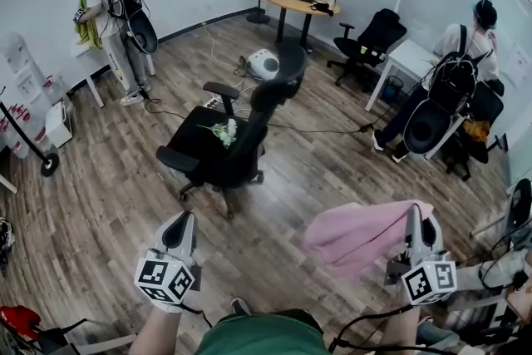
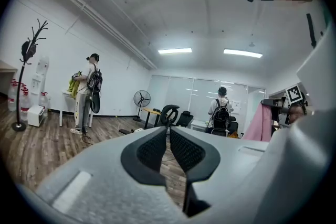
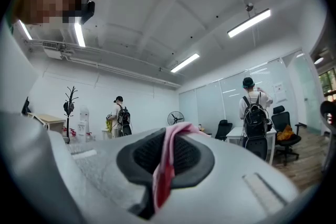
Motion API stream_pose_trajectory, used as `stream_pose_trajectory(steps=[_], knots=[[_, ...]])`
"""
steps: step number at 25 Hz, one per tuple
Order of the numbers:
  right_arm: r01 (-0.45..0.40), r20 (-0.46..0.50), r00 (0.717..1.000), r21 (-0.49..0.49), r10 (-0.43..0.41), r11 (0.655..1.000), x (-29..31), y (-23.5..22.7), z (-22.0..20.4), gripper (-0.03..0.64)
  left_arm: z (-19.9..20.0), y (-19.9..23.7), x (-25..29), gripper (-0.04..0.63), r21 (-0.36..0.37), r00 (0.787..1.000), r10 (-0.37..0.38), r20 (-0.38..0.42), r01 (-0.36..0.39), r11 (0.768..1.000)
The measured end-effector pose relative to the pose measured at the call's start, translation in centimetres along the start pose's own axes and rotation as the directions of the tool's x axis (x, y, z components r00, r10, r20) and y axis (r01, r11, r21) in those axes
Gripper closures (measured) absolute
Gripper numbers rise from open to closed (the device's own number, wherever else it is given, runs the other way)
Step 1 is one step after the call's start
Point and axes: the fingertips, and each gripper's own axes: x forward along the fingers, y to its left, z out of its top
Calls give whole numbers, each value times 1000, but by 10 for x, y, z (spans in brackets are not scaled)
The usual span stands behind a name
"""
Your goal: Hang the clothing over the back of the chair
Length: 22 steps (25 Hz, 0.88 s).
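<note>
Clothing point(image 1: 366, 235), pink and bunched, hangs pinched in the right gripper's point(image 1: 413, 218) clenched jaws, well short of the black chair point(image 1: 241, 158); the left gripper's point(image 1: 183, 224) jaws are pressed together, empty.

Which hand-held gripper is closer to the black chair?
Left. The left hand-held gripper sits just below the black chair in the head view; the right hand-held gripper, clamping the pink clothing, is farther off to its lower right.

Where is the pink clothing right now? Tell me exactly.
At the lower right of the head view, the pink clothing hangs clamped in the right claw, in the air and short of the black chair at mid-floor.
</note>
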Motion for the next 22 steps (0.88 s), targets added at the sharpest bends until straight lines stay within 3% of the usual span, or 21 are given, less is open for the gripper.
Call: stream_pose_trajectory(steps=[5,11,22], knots=[[3,-16,1000,43,-2,999,17,20,-1,601,-3,41,-8,565,-26,1000,26,5,-26,999],[-17,-51,999,29,18,999,48,41,-4,601,-13,71,-2,565,-67,999,52,-15,-52,996],[-100,-51,993,77,104,992,130,42,-19,601,12,98,27,565,-20,990,142,6,-142,990]])
